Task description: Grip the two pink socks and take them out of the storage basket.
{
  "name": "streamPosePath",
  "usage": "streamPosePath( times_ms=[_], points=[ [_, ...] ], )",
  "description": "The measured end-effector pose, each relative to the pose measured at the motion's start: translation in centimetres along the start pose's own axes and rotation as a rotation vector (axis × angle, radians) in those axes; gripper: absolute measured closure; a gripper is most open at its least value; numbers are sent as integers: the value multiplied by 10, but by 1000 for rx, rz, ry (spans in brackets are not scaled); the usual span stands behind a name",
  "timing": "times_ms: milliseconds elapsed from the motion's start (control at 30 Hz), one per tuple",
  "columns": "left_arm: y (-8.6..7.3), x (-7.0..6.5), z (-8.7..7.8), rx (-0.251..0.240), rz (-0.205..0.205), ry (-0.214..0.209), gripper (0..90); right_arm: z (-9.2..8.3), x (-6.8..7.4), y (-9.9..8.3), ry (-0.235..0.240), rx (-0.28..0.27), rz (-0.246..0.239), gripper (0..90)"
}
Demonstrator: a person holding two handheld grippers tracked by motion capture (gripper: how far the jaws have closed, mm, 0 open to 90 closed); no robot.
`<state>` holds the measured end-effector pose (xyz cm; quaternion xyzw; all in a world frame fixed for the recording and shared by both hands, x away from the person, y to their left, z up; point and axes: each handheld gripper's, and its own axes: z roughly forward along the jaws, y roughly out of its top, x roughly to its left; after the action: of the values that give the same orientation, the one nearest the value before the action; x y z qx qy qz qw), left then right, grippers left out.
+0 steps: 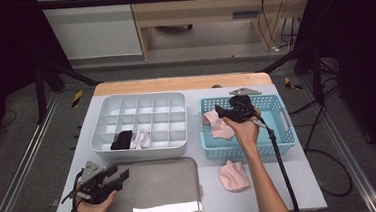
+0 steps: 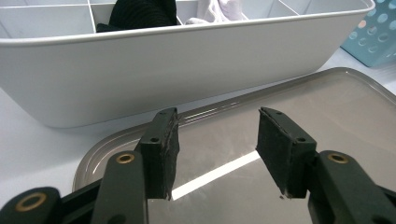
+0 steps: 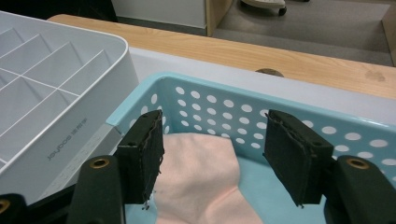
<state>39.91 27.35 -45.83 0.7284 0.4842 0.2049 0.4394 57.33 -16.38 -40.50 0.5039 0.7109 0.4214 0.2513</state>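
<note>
While the left gripper [image 2: 212, 154] idles apart, the right gripper's [image 3: 217, 156] spread fingers straddle (without touching) a pale pink cloth sock [image 3: 201, 182] below.

Wearing no sleeves, wielding black grippers [image 1: 123, 176] with brass-coloured screws, frayed dark pads [image 2: 161, 151] and trailing black cables [image 1: 280, 164].

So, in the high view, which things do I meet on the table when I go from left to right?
Left claw → metal tray → white divided box → pink cloth on the table → blue basket.
</note>
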Motion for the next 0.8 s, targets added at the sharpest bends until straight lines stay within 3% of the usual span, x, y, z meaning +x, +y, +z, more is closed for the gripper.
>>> streamPosePath(
  times_ms=[367,600,800],
  points=[
    [0,-1,0,1,5,2,471,26,4,-12,9,65,39,309],
    [0,0,-1,-3,3,1,471,43,5,-23,-15,126,21,222],
    [0,-1,0,0,6,0,472,46,5,-25,5,145,34,213]
  ],
)
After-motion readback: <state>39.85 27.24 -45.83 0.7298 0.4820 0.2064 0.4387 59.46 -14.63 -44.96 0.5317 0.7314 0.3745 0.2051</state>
